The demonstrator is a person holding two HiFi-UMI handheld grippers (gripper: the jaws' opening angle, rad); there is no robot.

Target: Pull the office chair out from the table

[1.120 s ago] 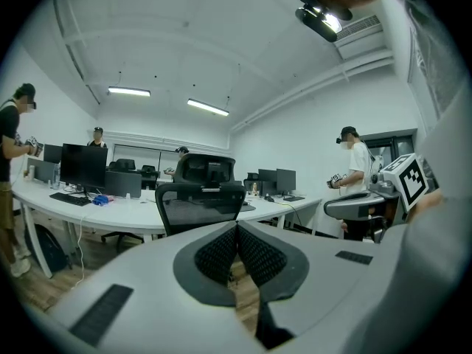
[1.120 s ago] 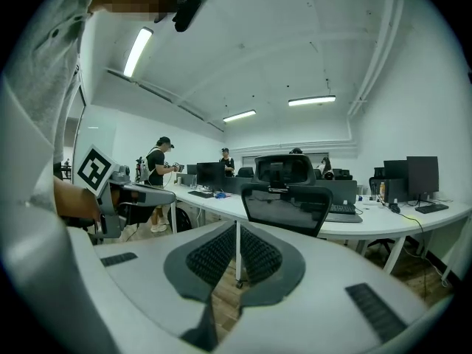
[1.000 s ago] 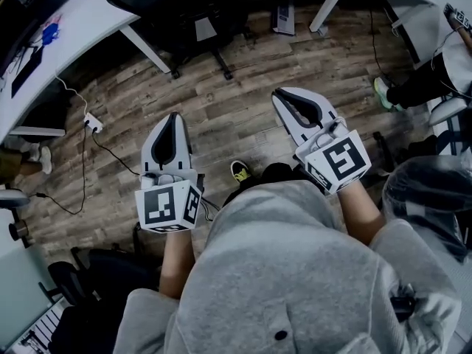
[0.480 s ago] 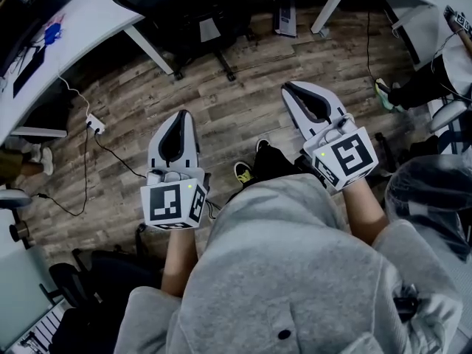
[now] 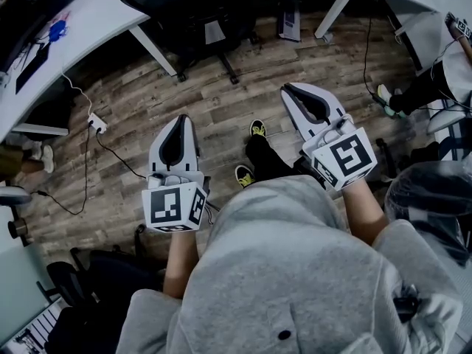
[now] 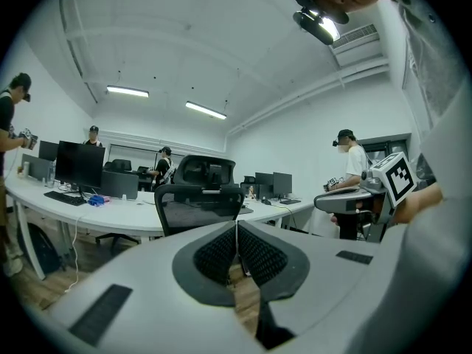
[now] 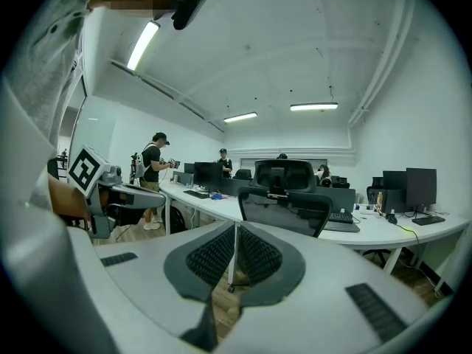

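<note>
Left gripper point(image 5: 179, 121): jaws shut, nothing between them. Right gripper point(image 5: 289, 91): likewise shut and empty. Both point forward, a little below level, side by side over the floor point(image 5: 221, 98), wood plank, bare under the tips. One shoe point(image 5: 257, 129) is out front between them.

Chair point(image 5: 193, 9) lies ahead, well apart from both tips, seat tucked under the table point(image 5: 81, 21), back turned to me. The top of the backrest runs crosswise, along the table edge, so a grip there would need open jaws. Left gripper looks more in line with it; neither is near.

Plug strip point(image 5: 92, 122) and cable lie on the floor at left. Beyond: long white desks, monitors, other people standing
</note>
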